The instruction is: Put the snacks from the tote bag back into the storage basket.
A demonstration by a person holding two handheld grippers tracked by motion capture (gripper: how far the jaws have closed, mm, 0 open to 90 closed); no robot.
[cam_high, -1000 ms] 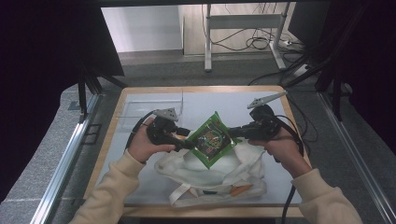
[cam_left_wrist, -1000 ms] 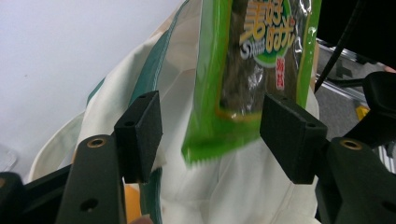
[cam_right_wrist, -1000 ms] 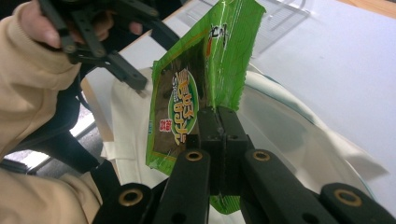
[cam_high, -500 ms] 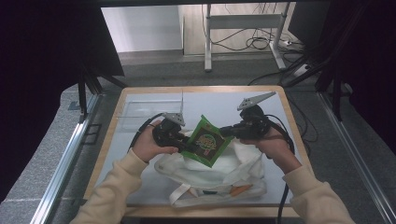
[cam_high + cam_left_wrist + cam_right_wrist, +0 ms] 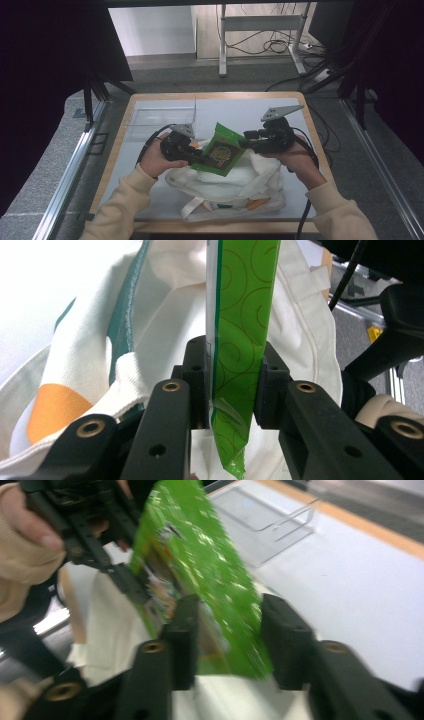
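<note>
Handover over the tote bag [image 5: 235, 185]: left gripper [image 5: 232, 385] has just clamped the green packet [image 5: 222, 152]; right gripper [image 5: 227, 635], jaws just opened, straddles it loosely. Next: withdraw right, lower packet into bag.

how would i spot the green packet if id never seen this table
Find the white cloth bag at the near middle of the table. Just above it, between the two grippers, hangs the green packet. It is the one bright, glossy green thing there, printed with swirls.

Green swirl-patterned packet [image 5: 243, 315], white cloth bag [image 5: 240, 185].
</note>
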